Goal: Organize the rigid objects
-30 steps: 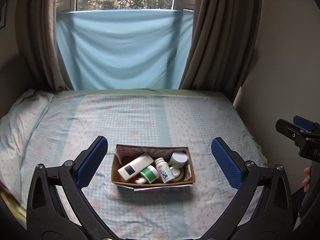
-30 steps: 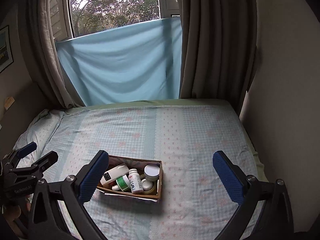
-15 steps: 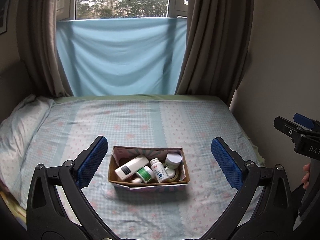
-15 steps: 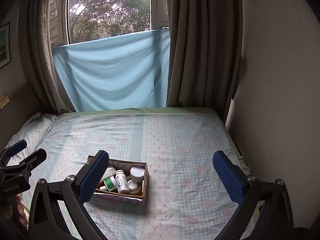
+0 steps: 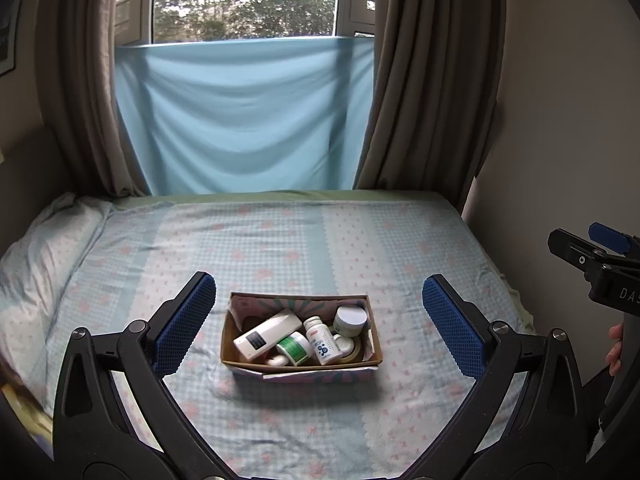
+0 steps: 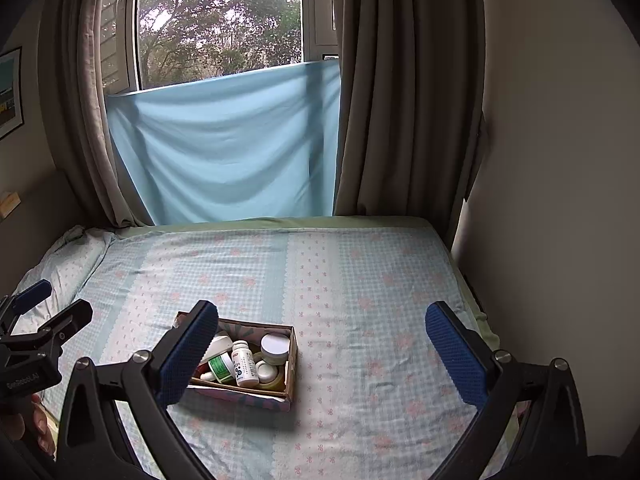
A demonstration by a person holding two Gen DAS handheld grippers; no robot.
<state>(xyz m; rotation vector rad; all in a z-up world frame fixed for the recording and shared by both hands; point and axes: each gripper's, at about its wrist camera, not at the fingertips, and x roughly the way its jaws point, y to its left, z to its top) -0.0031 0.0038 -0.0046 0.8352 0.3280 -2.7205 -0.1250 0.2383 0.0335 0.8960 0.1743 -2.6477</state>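
The cardboard box (image 5: 301,360) of bottles and jars sat on the near middle of the bed (image 5: 280,240), with bare sheet all round and the wall (image 5: 560,160) to the right. The left gripper (image 5: 319,322) and right gripper (image 6: 320,354) both hung apart, holding nothing.

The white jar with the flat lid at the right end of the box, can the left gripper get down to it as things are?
Probably yes: the left gripper is open, and the white jar sits uncovered in the cardboard box.

Seemingly cardboard box (image 5: 301,364), matt cotton-like bedsheet (image 5: 280,240)
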